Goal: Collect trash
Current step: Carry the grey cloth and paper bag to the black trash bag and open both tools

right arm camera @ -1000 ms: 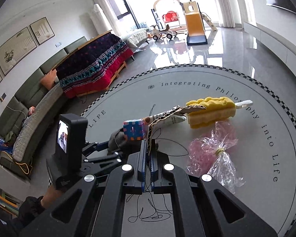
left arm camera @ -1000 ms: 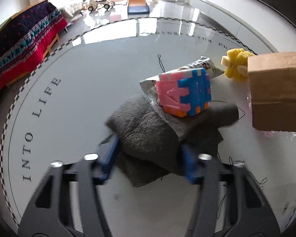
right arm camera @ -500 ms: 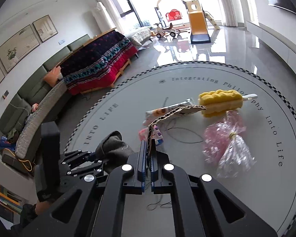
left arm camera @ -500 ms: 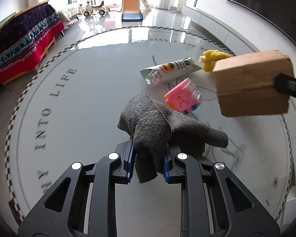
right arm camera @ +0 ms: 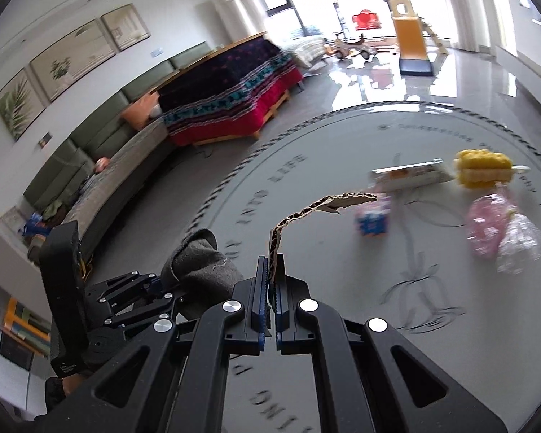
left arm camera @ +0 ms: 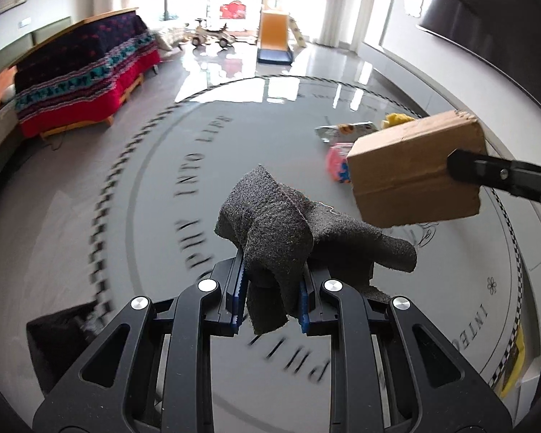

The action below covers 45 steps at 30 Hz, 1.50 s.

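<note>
My left gripper (left arm camera: 270,299) is shut on a dark grey felt cloth (left arm camera: 281,231) and holds it lifted above the round grey table (left arm camera: 155,187). The cloth also shows in the right wrist view (right arm camera: 202,263). My right gripper (right arm camera: 270,288) is shut on a piece of brown cardboard (right arm camera: 281,231), seen flat-on in the left wrist view (left arm camera: 418,166). On the table lie a snack wrapper (right arm camera: 411,176), a pink and blue block toy (right arm camera: 373,218), a yellow sponge brush (right arm camera: 483,169) and a pink and clear plastic bag (right arm camera: 501,231).
Thin black thread (right arm camera: 414,281) trails over the table near the toy. A sofa with a red and dark patterned blanket (right arm camera: 231,97) stands left of the table. A children's slide (right arm camera: 411,43) stands far back. A black bag (left arm camera: 61,339) hangs at the table's near left edge.
My left gripper closed on the grey cloth and lifted it back and left, off the table; the block toy slid off it. My right gripper carried the cardboard the same way.
</note>
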Each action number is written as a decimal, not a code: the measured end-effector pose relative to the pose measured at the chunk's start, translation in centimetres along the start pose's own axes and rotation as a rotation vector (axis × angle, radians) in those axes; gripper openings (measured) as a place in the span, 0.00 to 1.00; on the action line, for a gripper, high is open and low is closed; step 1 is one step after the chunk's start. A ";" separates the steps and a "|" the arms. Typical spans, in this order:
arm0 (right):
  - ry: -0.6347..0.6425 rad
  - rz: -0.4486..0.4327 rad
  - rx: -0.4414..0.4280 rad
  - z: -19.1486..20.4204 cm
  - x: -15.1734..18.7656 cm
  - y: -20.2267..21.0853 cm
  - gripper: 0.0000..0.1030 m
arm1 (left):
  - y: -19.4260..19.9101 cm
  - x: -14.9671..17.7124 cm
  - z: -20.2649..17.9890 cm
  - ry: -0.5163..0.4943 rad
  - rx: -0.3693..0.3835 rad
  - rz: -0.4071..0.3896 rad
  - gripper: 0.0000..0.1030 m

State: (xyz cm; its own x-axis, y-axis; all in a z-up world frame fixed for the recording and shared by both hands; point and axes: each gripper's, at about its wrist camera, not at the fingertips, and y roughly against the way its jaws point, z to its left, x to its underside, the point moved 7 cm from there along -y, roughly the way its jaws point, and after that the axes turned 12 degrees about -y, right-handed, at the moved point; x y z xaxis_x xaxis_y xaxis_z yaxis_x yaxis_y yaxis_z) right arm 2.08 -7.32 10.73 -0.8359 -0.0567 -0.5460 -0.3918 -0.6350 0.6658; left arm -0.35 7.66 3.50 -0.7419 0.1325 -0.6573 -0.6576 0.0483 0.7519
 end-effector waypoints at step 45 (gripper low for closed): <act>0.331 0.482 -0.148 27.2 17.8 -15.5 0.60 | 13.2 27.8 23.2 0.547 -0.505 0.205 0.94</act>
State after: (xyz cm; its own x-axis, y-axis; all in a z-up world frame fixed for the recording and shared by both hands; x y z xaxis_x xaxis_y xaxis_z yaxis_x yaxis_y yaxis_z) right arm -17.15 22.49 4.51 -0.7327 -0.5866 -0.3449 0.0796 -0.5773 0.8127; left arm -26.62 34.90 -3.63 -0.7284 -0.4246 -0.5377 -0.3825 -0.3991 0.8333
